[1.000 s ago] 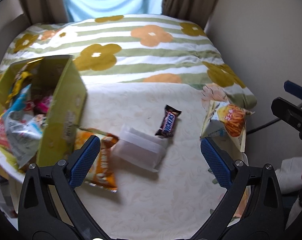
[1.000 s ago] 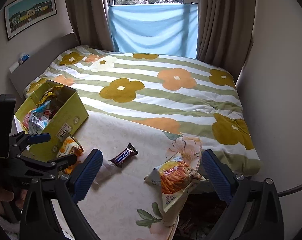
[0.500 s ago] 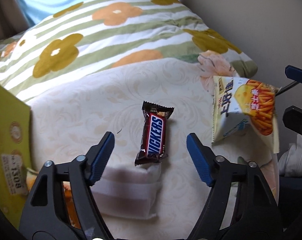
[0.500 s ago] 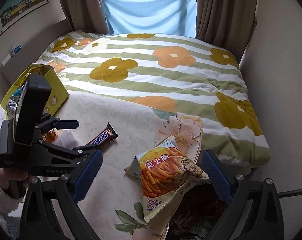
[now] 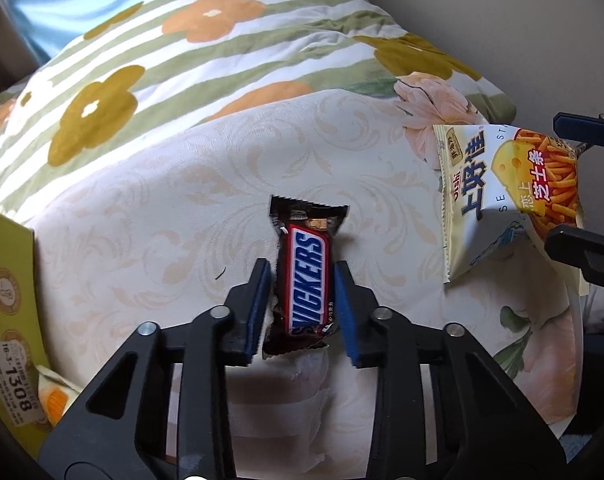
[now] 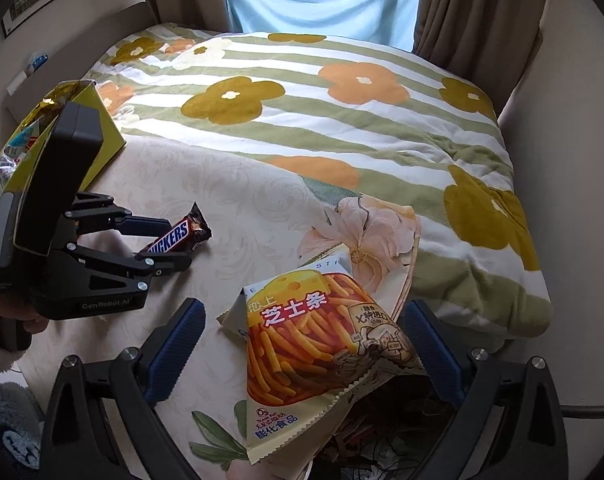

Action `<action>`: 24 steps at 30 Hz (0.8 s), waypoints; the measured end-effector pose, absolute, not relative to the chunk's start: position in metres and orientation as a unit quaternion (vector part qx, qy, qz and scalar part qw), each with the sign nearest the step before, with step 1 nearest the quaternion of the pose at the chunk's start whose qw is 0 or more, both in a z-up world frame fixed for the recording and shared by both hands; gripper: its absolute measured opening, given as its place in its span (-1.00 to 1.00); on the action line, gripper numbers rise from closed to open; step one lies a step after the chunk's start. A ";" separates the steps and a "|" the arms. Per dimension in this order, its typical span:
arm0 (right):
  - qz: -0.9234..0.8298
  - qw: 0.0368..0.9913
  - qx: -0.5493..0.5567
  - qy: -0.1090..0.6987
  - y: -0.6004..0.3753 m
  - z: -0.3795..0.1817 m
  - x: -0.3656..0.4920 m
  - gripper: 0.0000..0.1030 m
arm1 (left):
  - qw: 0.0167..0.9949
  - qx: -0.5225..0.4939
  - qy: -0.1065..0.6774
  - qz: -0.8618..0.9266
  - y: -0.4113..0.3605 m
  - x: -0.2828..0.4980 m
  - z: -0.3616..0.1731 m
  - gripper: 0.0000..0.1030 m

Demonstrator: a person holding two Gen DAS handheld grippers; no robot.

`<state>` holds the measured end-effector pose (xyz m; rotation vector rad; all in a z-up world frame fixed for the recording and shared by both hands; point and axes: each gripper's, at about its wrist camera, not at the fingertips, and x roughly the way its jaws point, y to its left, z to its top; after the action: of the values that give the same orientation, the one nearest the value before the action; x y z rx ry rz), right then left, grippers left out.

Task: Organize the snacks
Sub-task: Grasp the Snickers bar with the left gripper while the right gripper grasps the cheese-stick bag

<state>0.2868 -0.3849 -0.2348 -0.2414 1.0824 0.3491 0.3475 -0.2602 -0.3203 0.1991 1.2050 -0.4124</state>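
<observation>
Left gripper (image 5: 302, 280): blue pads clamped on both long sides of the candy bar (image 5: 308, 276), which lies on the cream bedsheet (image 5: 142, 240) with its label facing up. In the left wrist view a white packet (image 5: 278, 408) lies under the bar's near end, at 6 o'clock from it. Yellow box (image 5: 6, 304) at 9 o'clock of the bar; chip bag (image 5: 510, 196) at 2 o'clock.

Right gripper (image 6: 302, 344): jaws wide apart, one pad on each side of the chip bag (image 6: 318, 348), not touching it. The bag sits at the bedsheet's edge. In the right wrist view the box (image 6: 102, 136) holds other snacks.
</observation>
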 end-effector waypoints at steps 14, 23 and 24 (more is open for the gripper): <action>0.181 0.804 -0.215 0.524 -0.374 -0.253 0.292 0.92 | 0.806 0.077 0.557 -0.188 -0.252 0.345 -0.316 -0.51; 0.182 0.740 -0.303 0.572 -0.357 -0.281 0.300 0.49 | 0.815 0.067 0.547 -0.179 -0.246 0.345 -0.306 -0.51; 0.182 0.737 -0.306 0.575 -0.356 -0.282 0.300 0.49 | 0.816 0.066 0.545 -0.178 -0.246 0.344 -0.304 -0.51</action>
<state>0.2997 -0.3565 -0.2817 -0.6717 1.2619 0.3987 0.3438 -0.2461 -0.3037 0.1400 1.1631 -0.3802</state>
